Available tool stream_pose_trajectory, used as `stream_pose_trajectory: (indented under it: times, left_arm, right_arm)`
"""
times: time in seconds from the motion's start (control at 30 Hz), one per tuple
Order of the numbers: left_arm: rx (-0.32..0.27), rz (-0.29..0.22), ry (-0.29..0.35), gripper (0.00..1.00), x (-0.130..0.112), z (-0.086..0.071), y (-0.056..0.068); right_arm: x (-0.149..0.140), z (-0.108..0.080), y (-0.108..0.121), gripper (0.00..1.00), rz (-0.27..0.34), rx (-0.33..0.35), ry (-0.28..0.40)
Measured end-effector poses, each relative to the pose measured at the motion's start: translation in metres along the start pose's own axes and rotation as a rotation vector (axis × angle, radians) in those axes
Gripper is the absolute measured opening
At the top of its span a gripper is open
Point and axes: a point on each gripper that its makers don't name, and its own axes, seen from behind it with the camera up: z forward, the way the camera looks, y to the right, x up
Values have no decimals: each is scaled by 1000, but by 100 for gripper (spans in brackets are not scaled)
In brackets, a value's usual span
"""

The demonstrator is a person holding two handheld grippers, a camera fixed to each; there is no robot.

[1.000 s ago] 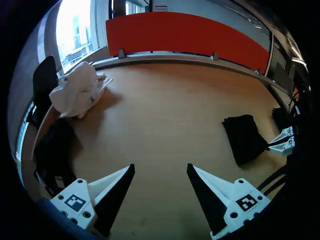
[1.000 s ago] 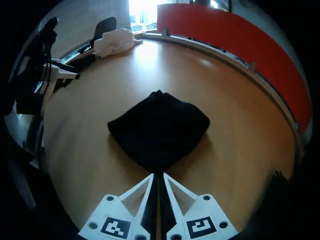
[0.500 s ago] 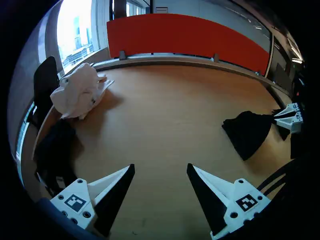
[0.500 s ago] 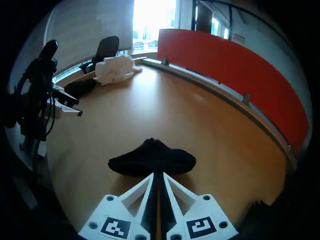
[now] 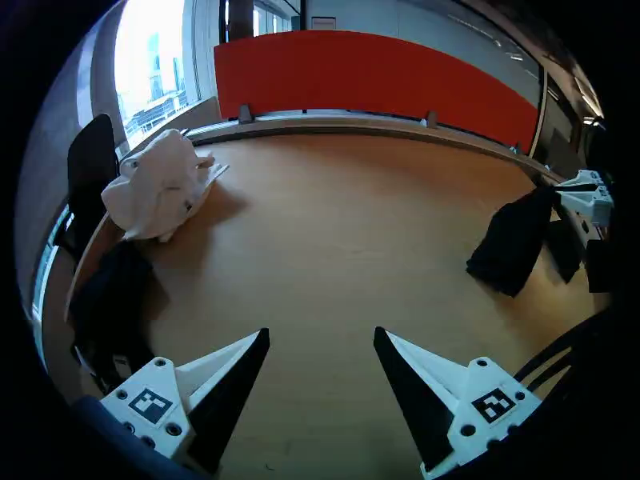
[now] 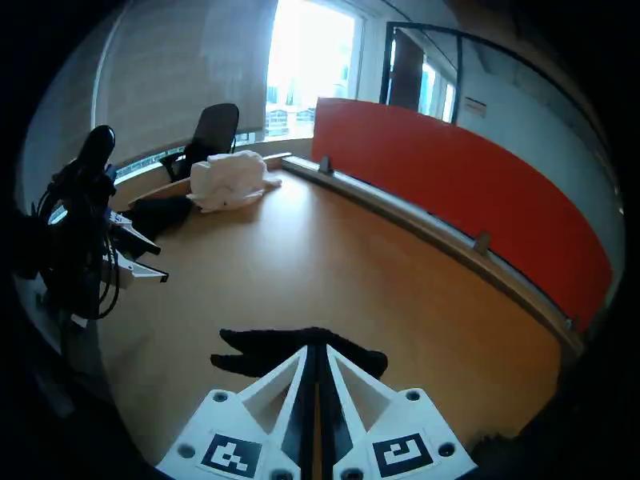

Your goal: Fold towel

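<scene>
Where the right gripper [image 6: 316, 350] meets the cloth, its two white fingers are pressed together with only a thin slit between them. The black towel [image 6: 264, 356] is pinched at their tips, its dark folds spreading to either side just beyond them in the right gripper view. In the left gripper view, that same towel hangs from the far gripper near the right edge of the table [image 5: 336, 224] as a long, narrow drape. Its upper end is lifted and its lower end is down at the wooden top; whether it rests there or only comes close I cannot tell. The left gripper [image 5: 320, 332] holds nothing: its fingers stand wide apart over bare wood near the front edge, well apart from the towel. Farther out, a white cloth heap [image 5: 156, 188] lies at the table's far left corner, with a dark bundle [image 5: 108, 300] at the left edge nearer the camera. A black office chair [image 5: 88, 160] stands just behind the heap. A red partition [image 5: 368, 72] runs along the table's far side, and a bright window [image 5: 148, 72] sits to its left.
</scene>
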Motion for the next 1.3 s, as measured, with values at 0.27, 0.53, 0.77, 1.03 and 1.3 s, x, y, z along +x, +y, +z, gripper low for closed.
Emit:
stream_pose_trajectory:
  times: [0.27, 0.53, 0.77, 1.03, 1.3]
  left_arm:
    - [-3, 4, 6, 97, 4, 0, 1]
    - [-7, 6, 10, 97, 7, 1, 2]
    - [-10, 11, 13, 97, 9, 2, 4]
    - [-9, 17, 12, 97, 9, 2, 4]
    - [-9, 21, 12, 97, 11, 1, 5]
  right_arm:
    - [10, -8, 9, 5, 2, -14, 15]
    - [12, -20, 27, 5, 13, -41, 19]
    - [12, -32, 50, 5, 24, -69, 16]
    - [5, -47, 76, 5, 37, -108, 7]
    - [0, -63, 103, 5, 45, -145, -3]
